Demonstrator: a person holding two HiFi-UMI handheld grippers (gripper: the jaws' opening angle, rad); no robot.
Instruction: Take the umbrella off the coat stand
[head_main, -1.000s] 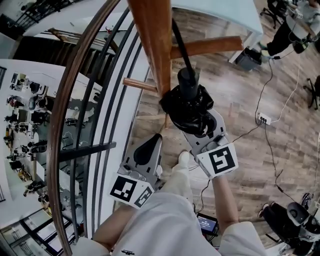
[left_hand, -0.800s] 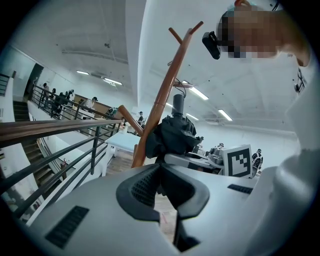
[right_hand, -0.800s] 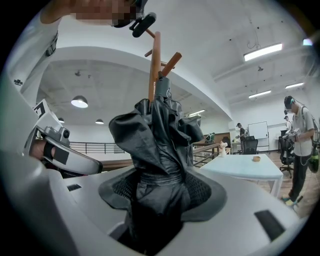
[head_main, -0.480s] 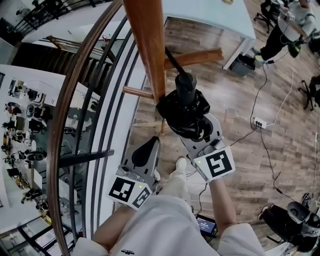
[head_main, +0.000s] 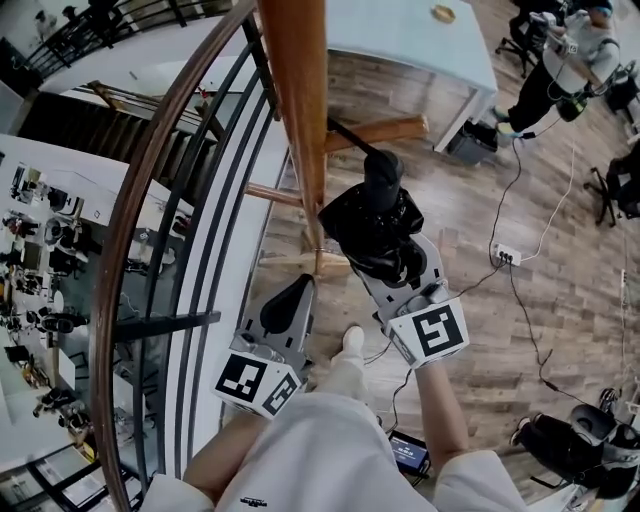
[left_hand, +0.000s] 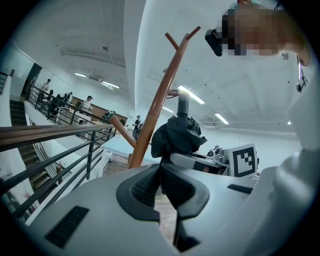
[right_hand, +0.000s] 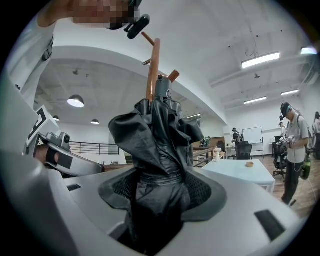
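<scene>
The black folded umbrella (head_main: 370, 225) hangs close beside the wooden coat stand (head_main: 300, 90). A thin black strap or rod runs from its top toward the pole. My right gripper (head_main: 385, 262) is shut on the umbrella's bunched fabric (right_hand: 157, 145), with the cloth filling the space between the pads. The stand's pole and pegs (right_hand: 152, 70) rise behind it. My left gripper (head_main: 295, 295) is lower left of the umbrella, shut and holding nothing. In the left gripper view its jaws (left_hand: 161, 175) point toward the umbrella (left_hand: 176, 137) and the stand (left_hand: 155, 120).
A curved wood-topped metal railing (head_main: 140, 220) runs along the left, over a stairwell. A white table (head_main: 420, 40) stands beyond the stand. A person (head_main: 560, 60) stands at the far right. A power strip (head_main: 503, 255) and cables lie on the wood floor.
Both grippers have risen a little beside the pole, and the umbrella has gone up with the right one. The grip is unchanged.
</scene>
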